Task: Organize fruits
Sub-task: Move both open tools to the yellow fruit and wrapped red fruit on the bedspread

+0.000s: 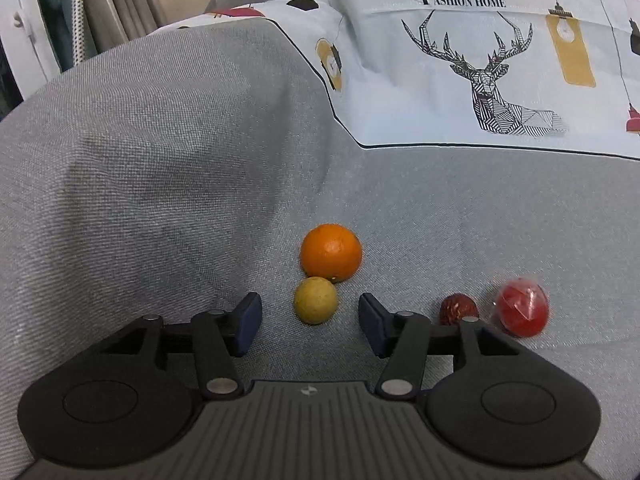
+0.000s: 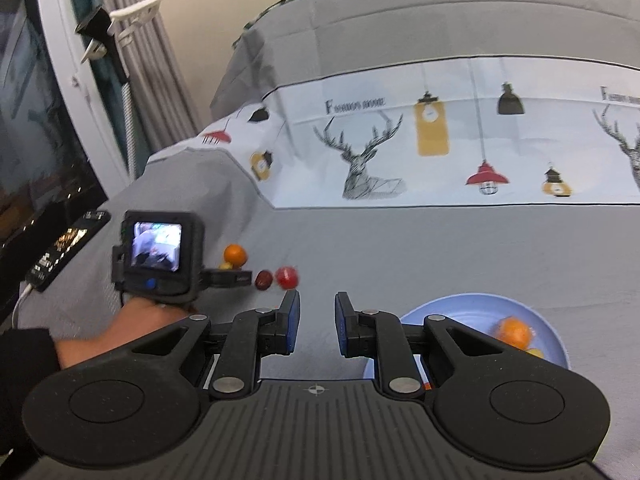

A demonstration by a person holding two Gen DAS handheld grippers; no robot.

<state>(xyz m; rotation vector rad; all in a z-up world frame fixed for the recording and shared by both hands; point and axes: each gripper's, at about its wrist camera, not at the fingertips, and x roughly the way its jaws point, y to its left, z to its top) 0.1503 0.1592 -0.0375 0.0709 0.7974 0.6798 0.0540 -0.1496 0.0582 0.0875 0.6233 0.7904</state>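
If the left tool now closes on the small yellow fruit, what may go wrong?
1. The yellow fruit touches the orange behind it, so pushing the open left tool forward may roll both away.
2. The grey cover looks soft and uneven, so a nudged fruit may roll.
3. The plate sits far to the right, a long carry.

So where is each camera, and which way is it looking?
Left wrist: sits on the left gripper, looking low across the grey bed at the yellow fruit and orange; only its open fingers show.
Right wrist: on the right gripper, higher, beside the blue bowl; the left hand shows.
Both see the orange, red fruits and deer sheet.
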